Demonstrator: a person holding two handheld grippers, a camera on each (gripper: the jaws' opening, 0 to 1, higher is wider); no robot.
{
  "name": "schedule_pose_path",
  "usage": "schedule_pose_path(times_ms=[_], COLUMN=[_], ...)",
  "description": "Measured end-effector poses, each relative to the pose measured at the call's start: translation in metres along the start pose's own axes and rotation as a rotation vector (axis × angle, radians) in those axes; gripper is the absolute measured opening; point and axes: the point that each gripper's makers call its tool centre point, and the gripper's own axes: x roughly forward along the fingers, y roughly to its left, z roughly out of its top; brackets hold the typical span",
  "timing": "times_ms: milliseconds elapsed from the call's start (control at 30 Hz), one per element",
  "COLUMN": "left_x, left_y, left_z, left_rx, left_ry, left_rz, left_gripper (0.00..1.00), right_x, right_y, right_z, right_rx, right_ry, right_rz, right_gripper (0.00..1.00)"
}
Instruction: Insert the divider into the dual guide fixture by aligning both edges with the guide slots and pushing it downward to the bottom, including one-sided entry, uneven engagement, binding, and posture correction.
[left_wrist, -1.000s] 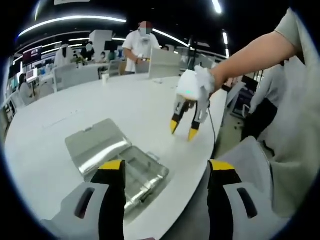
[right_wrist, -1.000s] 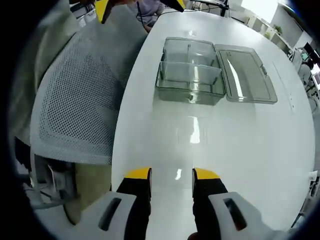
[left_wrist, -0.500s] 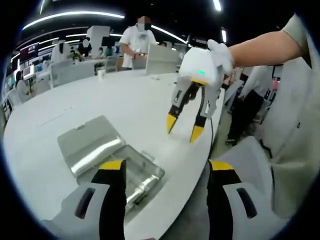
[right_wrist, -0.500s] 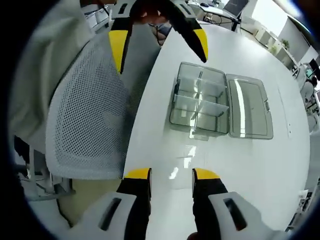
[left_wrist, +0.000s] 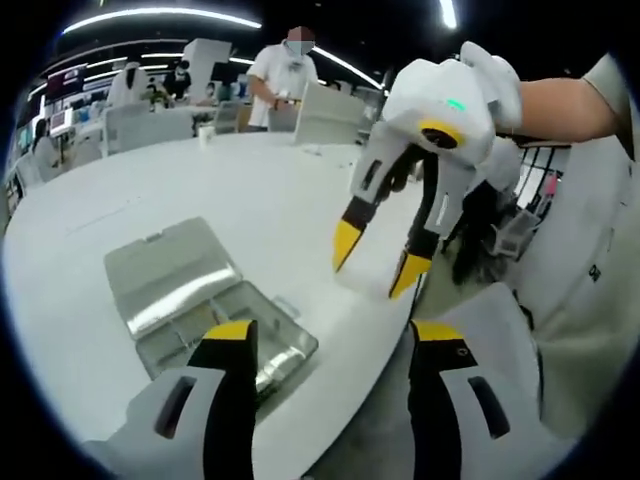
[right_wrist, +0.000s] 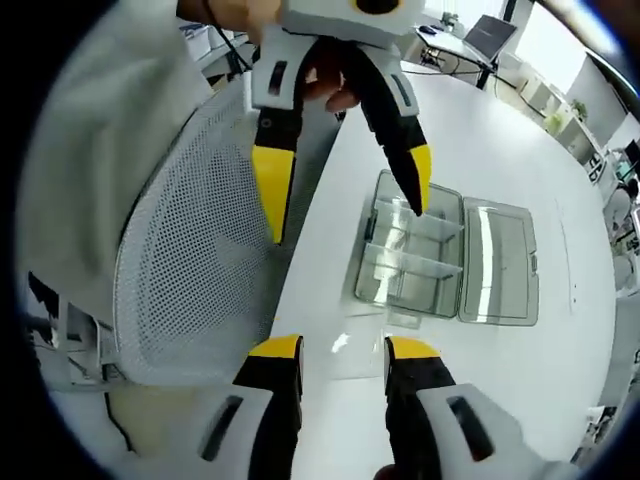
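Divider: can't pick out a loose one; neither gripper holds anything. Left gripper jaws wide, right gripper jaws narrow, both off the table. Clear box, lid open, sits ahead. Step looks like approach; next, find and grip the divider. Right gripper view shows 2 partitions inside; left gripper view doesn't.

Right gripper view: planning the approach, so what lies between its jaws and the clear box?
Bare white table up to the clear box, in the right gripper view.
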Motion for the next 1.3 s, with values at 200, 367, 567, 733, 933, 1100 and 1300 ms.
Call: schedule_pose_path(times_ms=[200,367,567,733,933,1100,1300], left_x=[0.003,0.005,0.006,0.006,0.004,0.003,0.002], left_y=[-0.003,-0.004,-0.005,-0.007,-0.006,-0.008,-0.01], left_z=[-0.003,-0.006,-0.005,-0.005,-0.004,-0.004,-0.005], left_rx=[-0.065,-0.137,-0.214,-0.256,-0.292,-0.332,-0.394], left_ry=[0.003,0.005,-0.02,-0.028,-0.041,-0.043,-0.046], left_rz=[-0.008,-0.015,-0.025,-0.028,-0.029,-0.032,-0.037], left_gripper=[0.55,0.52,0.48,0.45,0.41,0.37,0.32], right_x=[-0.002,-0.004,-0.006,-0.007,-0.007,-0.008,-0.008], right_y=[0.002,0.003,0.005,0.006,0.006,0.006,0.005], right_z=[0.012,0.022,0.031,0.037,0.041,0.045,0.049], right_rx=[-0.026,-0.038,-0.056,-0.064,-0.07,-0.075,-0.077], right_ry=[-0.016,-0.028,-0.041,-0.049,-0.053,-0.058,-0.064], right_rz=[-0.001,0.0,-0.004,-0.008,-0.01,-0.012,-0.016], right_gripper=[0.28,0.28,0.28,0.28,0.28,0.28,0.27])
